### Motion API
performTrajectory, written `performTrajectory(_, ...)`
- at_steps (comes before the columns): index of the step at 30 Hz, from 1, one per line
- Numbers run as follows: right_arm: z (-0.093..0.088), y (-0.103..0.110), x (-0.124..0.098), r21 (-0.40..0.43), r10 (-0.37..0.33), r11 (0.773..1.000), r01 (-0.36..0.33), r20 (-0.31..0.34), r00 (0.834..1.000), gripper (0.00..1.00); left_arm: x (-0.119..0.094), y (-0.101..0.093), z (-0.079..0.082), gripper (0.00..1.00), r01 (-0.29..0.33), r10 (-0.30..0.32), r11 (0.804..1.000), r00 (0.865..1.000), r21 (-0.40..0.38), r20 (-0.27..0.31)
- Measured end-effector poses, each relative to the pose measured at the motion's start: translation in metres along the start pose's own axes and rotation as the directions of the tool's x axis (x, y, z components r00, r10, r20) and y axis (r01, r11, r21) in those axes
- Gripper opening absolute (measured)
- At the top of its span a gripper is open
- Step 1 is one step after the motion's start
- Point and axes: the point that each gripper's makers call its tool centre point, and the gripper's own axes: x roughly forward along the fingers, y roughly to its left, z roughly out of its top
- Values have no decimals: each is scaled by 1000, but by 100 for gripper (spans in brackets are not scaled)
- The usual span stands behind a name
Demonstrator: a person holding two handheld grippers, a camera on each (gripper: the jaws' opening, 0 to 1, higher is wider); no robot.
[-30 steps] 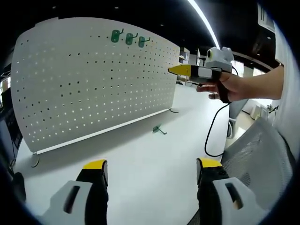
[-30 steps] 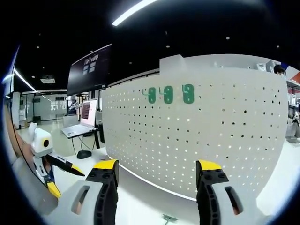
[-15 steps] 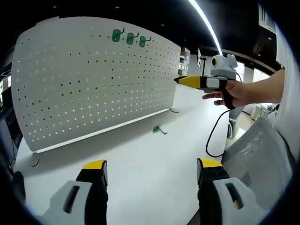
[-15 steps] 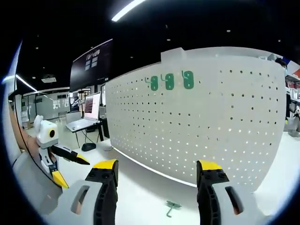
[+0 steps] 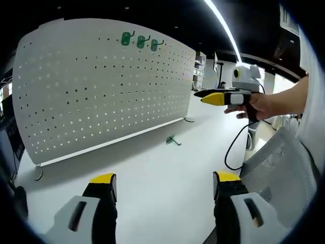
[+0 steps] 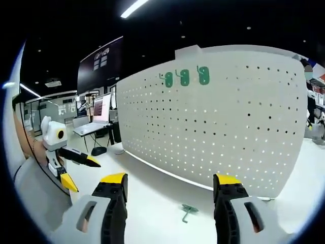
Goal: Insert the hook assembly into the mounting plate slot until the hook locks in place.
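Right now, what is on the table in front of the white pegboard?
One green hook lies loose on the white table, apart from the pegboard. Three green hooks hang near the board's top. The board hides what lies directly behind it.

We see bare white tabletop (image 5: 152, 173) around the small green hook (image 5: 172, 140); the upright white perforated pegboard (image 5: 101, 86) walls off the far side behind it.
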Motion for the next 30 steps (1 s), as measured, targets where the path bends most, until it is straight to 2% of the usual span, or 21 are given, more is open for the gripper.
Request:
performTrajectory(10,-18,3,-12,15,7,1000,-7,-40,999,67,0,1,-1,80,0,0,1000,1000,-5,-2)
performTrajectory(30,-41,8,-29,38,8,999,-5,-93,996,67,0,0,-3,80,4,-4,1000,1000,-9,-9)
